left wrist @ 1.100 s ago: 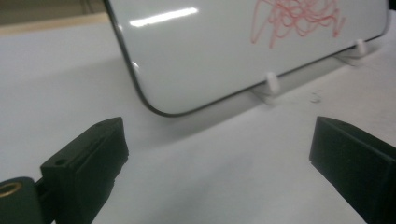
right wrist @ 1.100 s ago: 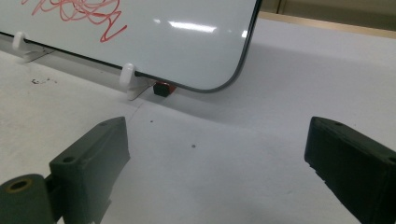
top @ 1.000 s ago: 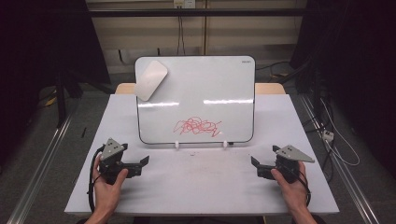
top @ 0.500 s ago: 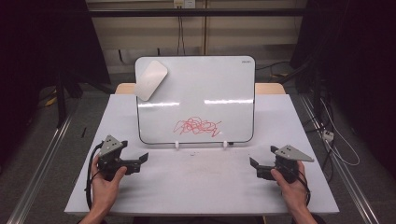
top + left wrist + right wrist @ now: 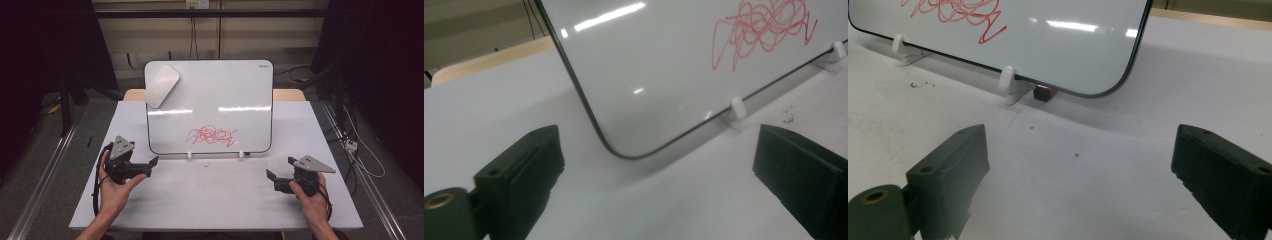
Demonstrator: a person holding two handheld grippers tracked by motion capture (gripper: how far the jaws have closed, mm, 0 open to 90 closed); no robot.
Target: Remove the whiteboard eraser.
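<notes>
As the high view runs from left to right, we find the left gripper point(image 5: 153, 162), a black two-jaw tool topped by a grey three-cornered plate, held in the left hand point(image 5: 116, 187) above the near left part of the white rectangular table point(image 5: 215, 205). Its jaws point toward the table's centre; in the left gripper view they stand wide apart with nothing between them, having just been opening. Just beyond it, we locate the white rectangular whiteboard with rounded corners and a thin dark edge point(image 5: 215, 95), standing propped and leaning back on two small white plastic feet point(image 5: 189, 155) at the middle of the table. A flat white rounded-rectangle eraser point(image 5: 161, 85) sits tilted on the board's upper left corner, overhanging the edge. A red marker scribble point(image 5: 211, 135) occupies the lower centre of the board. In the left gripper view, the board's lower corner lies ahead between the jaws, clear of both. Further right, the right gripper point(image 5: 270, 175), of the same build, is held in the right hand point(image 5: 311, 200) above the near right part of the table. Its jaws are likewise wide apart and empty, directed at the board's lower right corner.
</notes>
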